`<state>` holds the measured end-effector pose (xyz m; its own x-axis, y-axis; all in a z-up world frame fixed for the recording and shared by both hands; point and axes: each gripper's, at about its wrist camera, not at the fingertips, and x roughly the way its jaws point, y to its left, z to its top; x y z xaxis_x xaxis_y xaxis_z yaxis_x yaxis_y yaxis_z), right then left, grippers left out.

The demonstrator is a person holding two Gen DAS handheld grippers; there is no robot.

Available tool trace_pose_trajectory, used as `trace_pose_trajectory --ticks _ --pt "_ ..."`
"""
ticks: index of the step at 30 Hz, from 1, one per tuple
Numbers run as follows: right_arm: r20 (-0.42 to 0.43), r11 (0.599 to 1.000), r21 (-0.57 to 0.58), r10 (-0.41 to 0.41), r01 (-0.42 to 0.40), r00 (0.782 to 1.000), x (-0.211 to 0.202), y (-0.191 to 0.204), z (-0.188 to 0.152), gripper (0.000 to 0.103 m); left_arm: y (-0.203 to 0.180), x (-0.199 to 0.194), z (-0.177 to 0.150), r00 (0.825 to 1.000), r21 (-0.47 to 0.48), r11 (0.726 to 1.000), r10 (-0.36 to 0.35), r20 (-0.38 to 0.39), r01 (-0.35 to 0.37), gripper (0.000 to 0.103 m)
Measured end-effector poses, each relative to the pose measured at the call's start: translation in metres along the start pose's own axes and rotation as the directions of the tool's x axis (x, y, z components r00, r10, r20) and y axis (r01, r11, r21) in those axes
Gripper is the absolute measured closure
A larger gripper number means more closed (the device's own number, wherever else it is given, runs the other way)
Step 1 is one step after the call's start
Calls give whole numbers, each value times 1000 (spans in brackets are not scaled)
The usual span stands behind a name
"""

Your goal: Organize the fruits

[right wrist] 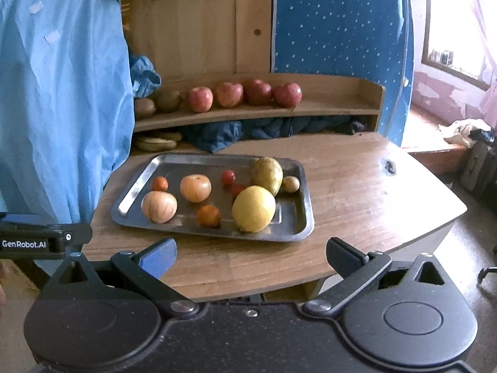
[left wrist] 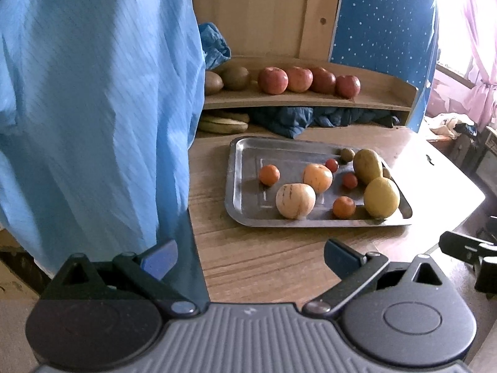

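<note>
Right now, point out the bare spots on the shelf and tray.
The shelf is bare right of the apples. The tray is bare along its far-left edge, behind the small orange. Its right half is crowded around the yellow fruit.

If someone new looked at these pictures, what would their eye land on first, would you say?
Probably the metal tray mid-table, scattered with fruit, the big yellow fruit at its near right. Next, the row of red apples on the wooden shelf behind. Blue fabric fills the left.
</note>
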<state>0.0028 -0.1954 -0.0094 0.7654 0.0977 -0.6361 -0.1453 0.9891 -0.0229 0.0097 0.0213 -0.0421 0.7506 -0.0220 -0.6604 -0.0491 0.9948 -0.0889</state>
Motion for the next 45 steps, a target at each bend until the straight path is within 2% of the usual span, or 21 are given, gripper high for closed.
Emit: trace_pose_trajectory --ticks 20,26,45 --pt "-72 998 -55 3 -7 997 10 5 -9 1 -3 7 -5 999 18 1000 -5 -35 6 1" --pt "-69 999 -46 -1 -2 998 8 2 -11 1 -5 6 -10 998 16 1000 -23 -54 23 1" --pt "-70 999 -26 -22 20 997 7 -3 -15 1 -9 7 -10 998 16 1000 -17 -65 18 1"
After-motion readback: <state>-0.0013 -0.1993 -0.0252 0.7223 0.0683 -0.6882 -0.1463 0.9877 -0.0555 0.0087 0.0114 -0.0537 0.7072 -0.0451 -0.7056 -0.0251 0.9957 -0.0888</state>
